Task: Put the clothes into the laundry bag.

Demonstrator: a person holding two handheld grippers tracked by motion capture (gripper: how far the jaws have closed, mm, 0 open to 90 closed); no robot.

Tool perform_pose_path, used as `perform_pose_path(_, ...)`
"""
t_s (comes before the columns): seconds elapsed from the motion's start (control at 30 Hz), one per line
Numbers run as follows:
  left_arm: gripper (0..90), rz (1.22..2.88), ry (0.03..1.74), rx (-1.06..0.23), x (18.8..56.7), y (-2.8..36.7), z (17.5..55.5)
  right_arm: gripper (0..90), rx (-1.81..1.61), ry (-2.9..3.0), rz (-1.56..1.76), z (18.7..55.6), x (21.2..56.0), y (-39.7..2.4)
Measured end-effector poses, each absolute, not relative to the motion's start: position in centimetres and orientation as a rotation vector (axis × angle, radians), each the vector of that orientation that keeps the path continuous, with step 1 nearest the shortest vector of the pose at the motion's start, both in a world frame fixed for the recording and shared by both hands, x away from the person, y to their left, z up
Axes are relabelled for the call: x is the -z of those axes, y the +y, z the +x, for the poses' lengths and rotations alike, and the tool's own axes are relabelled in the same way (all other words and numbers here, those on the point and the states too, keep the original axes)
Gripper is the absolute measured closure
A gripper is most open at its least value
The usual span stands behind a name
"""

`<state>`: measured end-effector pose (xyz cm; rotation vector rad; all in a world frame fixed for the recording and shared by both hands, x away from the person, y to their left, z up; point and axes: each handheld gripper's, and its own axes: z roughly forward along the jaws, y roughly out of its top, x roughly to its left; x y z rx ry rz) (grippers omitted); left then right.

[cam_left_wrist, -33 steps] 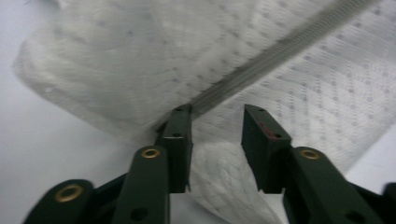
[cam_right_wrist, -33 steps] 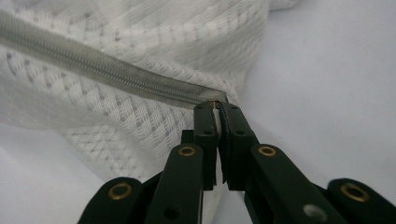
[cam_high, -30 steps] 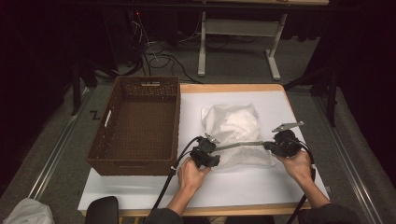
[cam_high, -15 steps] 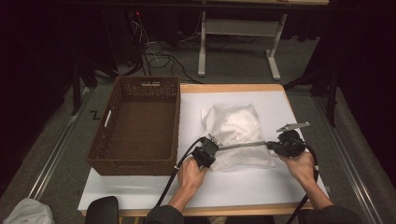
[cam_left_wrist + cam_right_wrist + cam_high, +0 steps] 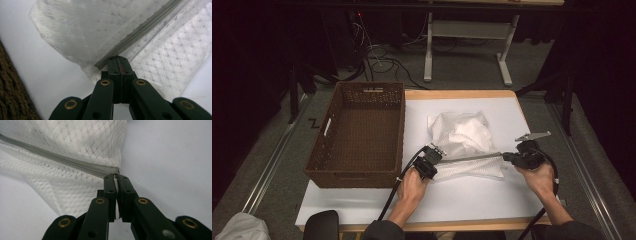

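Zipper [image 5: 472, 158] tauter (mesh bag [image 5: 462, 137] flatter)

Brown woven wicker basket [image 5: 357, 132] sits at your left on the white-covered wooden table [image 5: 512, 107]; white mesh zippered laundry bag [image 5: 464, 135] lies right of it, its zipper end between your left gripper [image 5: 434, 154] and right gripper [image 5: 507, 156]

- The wooden-edged worktop [image 5: 462, 94] carried a white sheet [image 5: 472, 192] that covered nearly all of its surface.
- A brown woven rectangular basket [image 5: 356, 135] stood on the left part, its left side reaching past the sheet's edge.
- A white mesh zippered bag [image 5: 464, 142] lay crumpled on the sheet just right of the basket, its grey zipper [image 5: 472, 157] stretched straight across.
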<state>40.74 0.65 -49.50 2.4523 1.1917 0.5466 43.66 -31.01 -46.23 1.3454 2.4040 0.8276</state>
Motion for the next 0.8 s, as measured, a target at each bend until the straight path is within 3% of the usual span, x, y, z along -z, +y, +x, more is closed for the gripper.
perform_pose_path(0.2,90.0,2.461,1.249,-0.573,49.3,1.1,41.2,87.5,-0.757,2.414,1.345,44.2,46.9,-30.7)
perform_pose_path(0.47,89.2,2.454,1.248,-0.502,48.8,1.5,40.7,87.0,-0.831,2.452,1.286,43.3,46.0,-29.0)
perform_pose_path(0.8,70.0,2.421,1.199,-0.433,48.3,1.5,39.6,82.3,-0.852,2.516,1.184,41.4,46.4,-26.9)
